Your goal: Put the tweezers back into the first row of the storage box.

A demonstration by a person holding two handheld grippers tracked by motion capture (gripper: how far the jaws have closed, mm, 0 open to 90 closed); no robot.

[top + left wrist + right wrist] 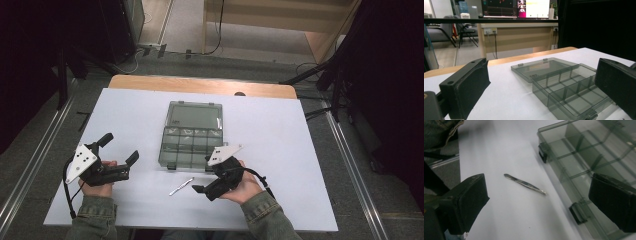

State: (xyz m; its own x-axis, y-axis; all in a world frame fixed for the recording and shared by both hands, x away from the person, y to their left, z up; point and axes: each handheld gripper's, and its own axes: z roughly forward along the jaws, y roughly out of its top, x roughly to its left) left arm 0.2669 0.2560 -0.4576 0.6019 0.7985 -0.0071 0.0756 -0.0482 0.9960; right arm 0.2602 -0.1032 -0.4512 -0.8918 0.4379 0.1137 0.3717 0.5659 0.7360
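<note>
A smoky clear compartment box (191, 145) lies open in the middle of the white table, its lid (194, 116) folded flat behind it and its cells looking empty. Metal tweezers (181, 186) rest on the table just in front of the box. My right gripper (205, 177) hovers right of the tweezers, open; in the right gripper view the tweezers (525, 184) lie between and beyond its jaws, with the box (584, 157) to the right. My left gripper (120, 148) is open at the front left, empty, facing the box (564, 85).
The white table (280, 140) has bare room on both sides of the box. Its wooden far edge (200, 85) shows behind. Dark stands and cables stand on the floor around the table; a desk with monitors (516, 27) lies beyond.
</note>
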